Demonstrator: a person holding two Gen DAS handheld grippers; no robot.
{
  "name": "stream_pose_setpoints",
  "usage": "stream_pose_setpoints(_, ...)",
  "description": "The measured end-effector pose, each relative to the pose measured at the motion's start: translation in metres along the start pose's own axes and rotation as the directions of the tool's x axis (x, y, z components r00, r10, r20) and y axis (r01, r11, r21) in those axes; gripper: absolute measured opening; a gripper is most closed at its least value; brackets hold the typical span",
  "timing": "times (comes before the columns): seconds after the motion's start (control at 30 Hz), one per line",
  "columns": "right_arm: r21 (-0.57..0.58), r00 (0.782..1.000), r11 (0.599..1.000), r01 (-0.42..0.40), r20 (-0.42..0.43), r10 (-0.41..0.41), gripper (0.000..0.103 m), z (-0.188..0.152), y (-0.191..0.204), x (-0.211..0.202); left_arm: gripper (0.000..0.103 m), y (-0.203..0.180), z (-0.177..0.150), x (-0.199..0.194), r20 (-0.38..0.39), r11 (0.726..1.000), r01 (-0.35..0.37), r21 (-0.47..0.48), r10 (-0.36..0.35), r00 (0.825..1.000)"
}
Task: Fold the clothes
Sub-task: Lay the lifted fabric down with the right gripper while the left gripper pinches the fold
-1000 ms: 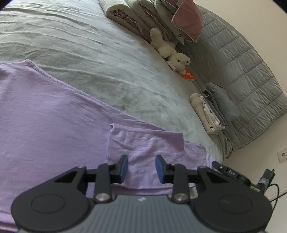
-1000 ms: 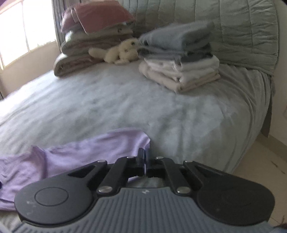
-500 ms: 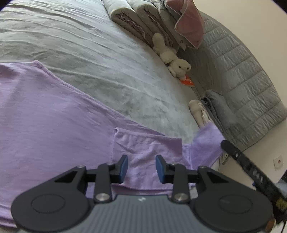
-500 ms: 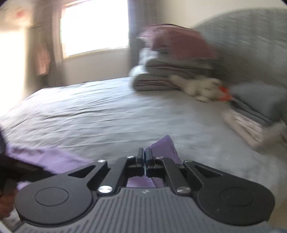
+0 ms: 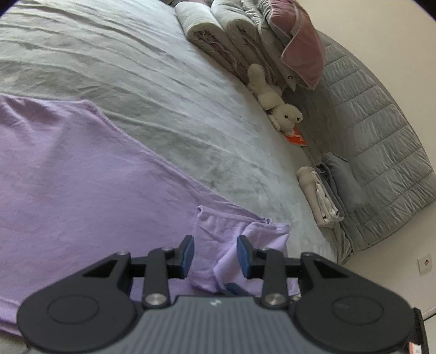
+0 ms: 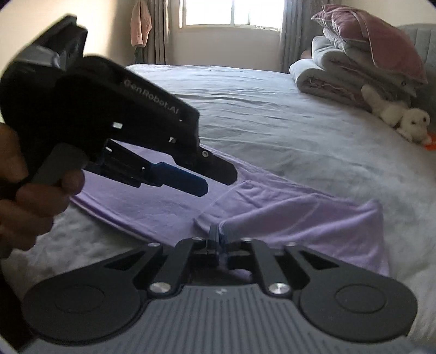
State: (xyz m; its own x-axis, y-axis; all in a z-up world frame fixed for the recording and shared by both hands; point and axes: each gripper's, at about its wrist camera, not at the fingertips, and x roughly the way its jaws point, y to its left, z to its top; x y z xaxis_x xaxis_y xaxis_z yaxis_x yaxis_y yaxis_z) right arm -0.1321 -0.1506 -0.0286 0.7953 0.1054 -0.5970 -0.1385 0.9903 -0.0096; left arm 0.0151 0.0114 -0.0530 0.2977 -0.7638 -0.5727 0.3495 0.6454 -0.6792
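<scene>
A lilac T-shirt (image 5: 81, 177) lies flat on the grey bed (image 5: 163, 81). Its sleeve (image 5: 226, 226) is doubled back over the body (image 6: 299, 217). My right gripper (image 6: 218, 237) pinches the sleeve's folded edge; its jaws are opening, with a little fabric still between the pads. My left gripper (image 5: 215, 254) hovers open just above the folded sleeve, nothing pressed between its blue pads. In the right wrist view the left gripper (image 6: 212, 177) shows from the side, held in a hand (image 6: 27, 196), above the shirt.
A stack of folded clothes (image 5: 327, 190) sits by the quilted headboard (image 5: 368, 122). A white plush toy (image 5: 275, 103) lies beside rolled bedding and a pink pillow (image 5: 299, 40). The bed's edge drops off at the right, near a wall socket (image 5: 425, 262). A window (image 6: 231, 13) is behind the bed.
My right gripper swung across toward the left one, carrying the sleeve from the bed's edge over onto the shirt. The left gripper has stayed open over the same spot.
</scene>
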Motion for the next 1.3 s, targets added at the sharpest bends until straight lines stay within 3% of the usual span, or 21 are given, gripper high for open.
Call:
stream_pose_setpoints(0.17,0.042,0.999,0.999,0.026,0.023,-0.027,0.029,0.009,-0.016,-0.006,0.034,0.003,0.0,0.002,-0.002,1.0,-0.01,-0.022,0.01,1.0)
stream_pose_setpoints(0.3,0.096,0.999,0.995,0.033,-0.001,-0.033,0.031,0.024,-0.029,0.012,0.034,0.004,-0.001,0.001,0.004,1.0,-0.012,-0.028,0.012,1.0)
stream_pose_setpoints(0.4,0.11,0.996,0.992,0.062,-0.069,-0.054,0.031,0.027,-0.032,0.035,0.034,0.004,0.0,0.002,0.001,0.999,-0.013,-0.03,0.013,1.0)
stream_pose_setpoints(0.5,0.124,0.992,0.986,0.114,-0.064,-0.107,0.004,0.018,-0.039,0.033,0.034,0.002,0.0,0.002,0.001,1.0,-0.007,-0.026,0.007,1.0)
stream_pose_setpoints(0.6,0.252,0.994,0.961,0.11,-0.026,-0.107,0.001,0.008,-0.062,0.016,0.034,-0.001,0.001,0.002,-0.001,1.0,0.003,-0.016,-0.003,1.0)
stream_pose_setpoints(0.73,0.462,0.997,0.885,0.055,0.024,-0.075,0.001,-0.006,-0.101,-0.011,0.034,-0.003,-0.001,0.006,-0.009,1.0,0.001,-0.013,-0.001,1.0)
stream_pose_setpoints(0.8,0.47,0.997,0.881,0.05,0.032,-0.074,0.002,-0.003,-0.107,-0.015,0.034,-0.004,-0.001,0.008,-0.013,1.0,0.015,-0.008,-0.015,1.0)
stream_pose_setpoints(0.93,0.451,0.995,0.892,0.046,0.054,-0.079,0.016,0.004,-0.111,-0.03,0.034,-0.012,-0.003,0.015,-0.039,0.998,0.053,0.015,-0.052,0.998)
stream_pose_setpoints(1.03,0.382,0.991,0.921,0.08,0.069,-0.114,0.035,0.006,-0.109,-0.04,0.034,-0.024,-0.008,0.026,-0.072,0.997,0.053,0.063,-0.048,0.996)
stream_pose_setpoints(1.2,0.292,0.988,0.948,0.124,0.049,-0.145,0.038,-0.006,-0.105,-0.044,0.033,-0.034,-0.014,0.042,-0.073,0.993,0.002,0.116,0.007,0.997)
stream_pose_setpoints(1.23,0.291,0.988,0.948,0.129,0.046,-0.148,0.038,-0.008,-0.106,-0.044,0.028,-0.035,-0.014,0.043,-0.062,0.992,-0.005,0.122,0.013,0.998)
stream_pose_setpoints(1.27,0.292,0.988,0.947,0.133,0.042,-0.151,0.038,-0.011,-0.106,-0.044,0.008,-0.037,-0.015,0.044,-0.054,0.991,-0.006,0.13,0.013,0.998)
stream_pose_setpoints(1.3,0.302,0.987,0.944,0.134,0.042,-0.154,0.038,-0.012,-0.108,-0.045,0.003,-0.039,-0.016,0.046,-0.049,0.99,0.002,0.139,0.005,0.999)
